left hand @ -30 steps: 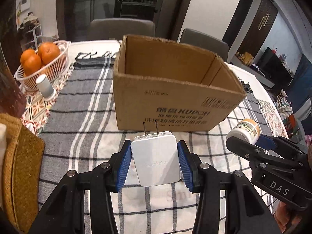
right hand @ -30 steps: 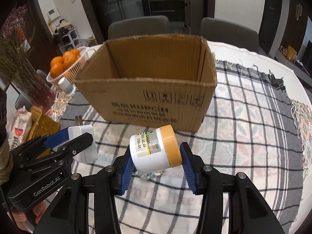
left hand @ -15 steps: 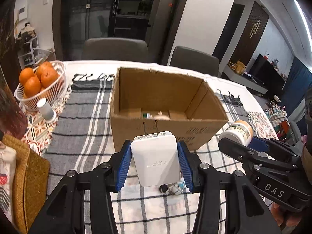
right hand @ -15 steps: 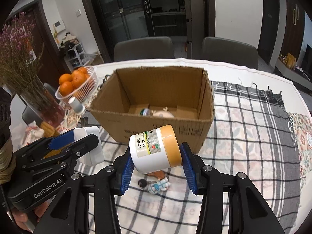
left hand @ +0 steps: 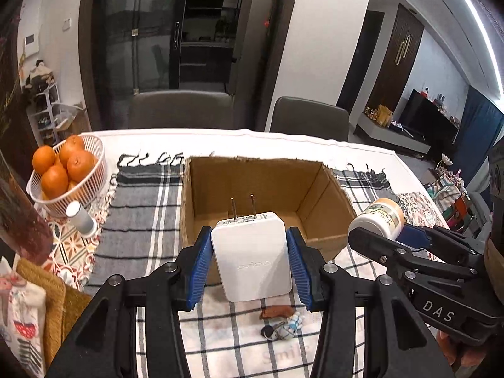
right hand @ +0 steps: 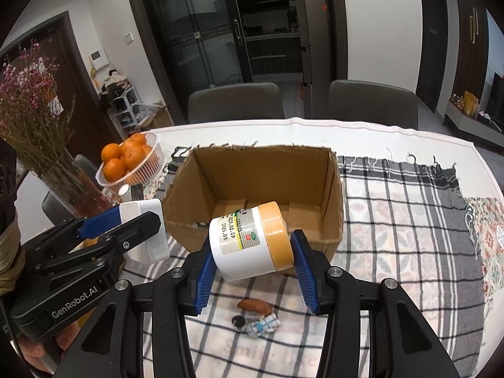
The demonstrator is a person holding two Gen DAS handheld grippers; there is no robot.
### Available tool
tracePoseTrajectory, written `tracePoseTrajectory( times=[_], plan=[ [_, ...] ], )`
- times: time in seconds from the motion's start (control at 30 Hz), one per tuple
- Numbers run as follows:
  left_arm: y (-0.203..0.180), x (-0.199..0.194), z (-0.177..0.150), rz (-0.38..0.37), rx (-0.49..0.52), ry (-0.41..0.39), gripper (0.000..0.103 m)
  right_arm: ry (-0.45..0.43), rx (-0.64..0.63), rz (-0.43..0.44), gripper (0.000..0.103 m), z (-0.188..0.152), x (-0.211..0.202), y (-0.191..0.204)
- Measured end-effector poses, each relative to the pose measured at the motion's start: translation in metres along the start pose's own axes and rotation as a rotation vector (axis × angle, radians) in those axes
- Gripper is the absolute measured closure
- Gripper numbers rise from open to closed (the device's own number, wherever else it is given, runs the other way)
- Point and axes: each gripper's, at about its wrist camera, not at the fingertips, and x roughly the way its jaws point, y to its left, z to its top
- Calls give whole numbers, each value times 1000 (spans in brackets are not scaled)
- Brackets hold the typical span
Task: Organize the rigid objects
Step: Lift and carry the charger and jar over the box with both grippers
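Note:
My left gripper (left hand: pixel 250 263) is shut on a white wall charger (left hand: pixel 252 255) with its prongs pointing forward, held above the near wall of an open cardboard box (left hand: pixel 327 189). My right gripper (right hand: pixel 252 258) is shut on a white pill bottle with an orange cap (right hand: pixel 249 241), held sideways above the near edge of the same box (right hand: pixel 334 189). The bottle also shows in the left wrist view (left hand: pixel 379 219), the charger in the right wrist view (right hand: pixel 148 230). A small figurine keychain (right hand: pixel 255 318) lies on the checked cloth (right hand: pixel 409 220) below both grippers.
A white basket of oranges (left hand: pixel 63 170) and a small white cylinder (left hand: pixel 80 219) stand at the left. A vase of dried flowers (right hand: pixel 37 145) stands at the far left. Two grey chairs (left hand: pixel 179 110) are behind the round table. A woven mat (left hand: pixel 47 299) lies near left.
Both grippers have risen and moved toward the box with their objects, so its inside now shows from above. The keychain has come into view on the cloth below.

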Motion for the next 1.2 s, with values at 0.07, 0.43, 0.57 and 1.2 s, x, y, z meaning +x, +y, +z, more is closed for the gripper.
tracePoseTrajectory(
  times=[0.07,0.43,0.57,1.2],
  plan=[
    [1,1,3,-2,2,-3,57,-8,1,0,56,5,0,0],
    [5,17,28,-4,13,-2,58,-18,4,-8,56,28,11,-3],
    [10,29,35,-1,5,13,58,-3,7,-7,56,37,22,-6],
    [23,104,44,2,-10,166,57,141,26,-23,56,52,91,-28]
  ],
)
